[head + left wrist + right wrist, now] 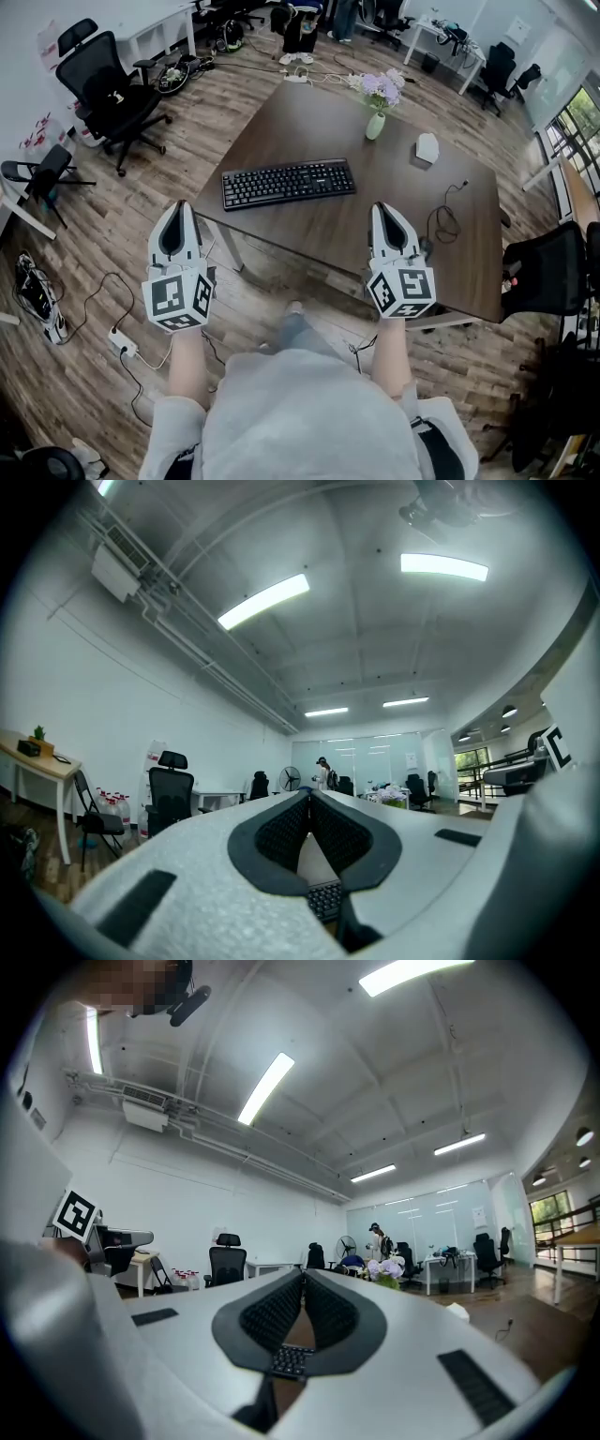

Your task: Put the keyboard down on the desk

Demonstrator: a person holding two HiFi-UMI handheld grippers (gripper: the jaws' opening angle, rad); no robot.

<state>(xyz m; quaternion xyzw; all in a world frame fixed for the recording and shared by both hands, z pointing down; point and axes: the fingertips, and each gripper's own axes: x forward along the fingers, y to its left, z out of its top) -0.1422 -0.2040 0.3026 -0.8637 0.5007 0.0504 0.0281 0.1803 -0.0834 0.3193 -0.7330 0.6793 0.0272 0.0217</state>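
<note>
Black keyboard (288, 183) flat on the dark brown surface (328, 112), just above the centre of the head view, long side running left to right with the right end a little higher. Not touched by either tool. Small vase of pale flowers (377, 117) behind it toward the upper right, a white object (427, 147) further right, and a thin black cable (442, 222) looped near the right edge.

Left gripper (178, 206) in the lower left of the head view, over the wooden floor (94, 234) just off the surface's near-left corner, well short of the keyboard. Fingers (281, 832) pressed together at the tips in the left gripper view, nothing between them, only a strip of keys showing low in the gap behind.

Right gripper (384, 208) in the lower right, tips over the near edge of the surface, apart from the keyboard. Fingers (330, 1314) likewise closed tip to tip and empty, keys visible below.

Black office chair (108, 94) on the floor at upper left.
</note>
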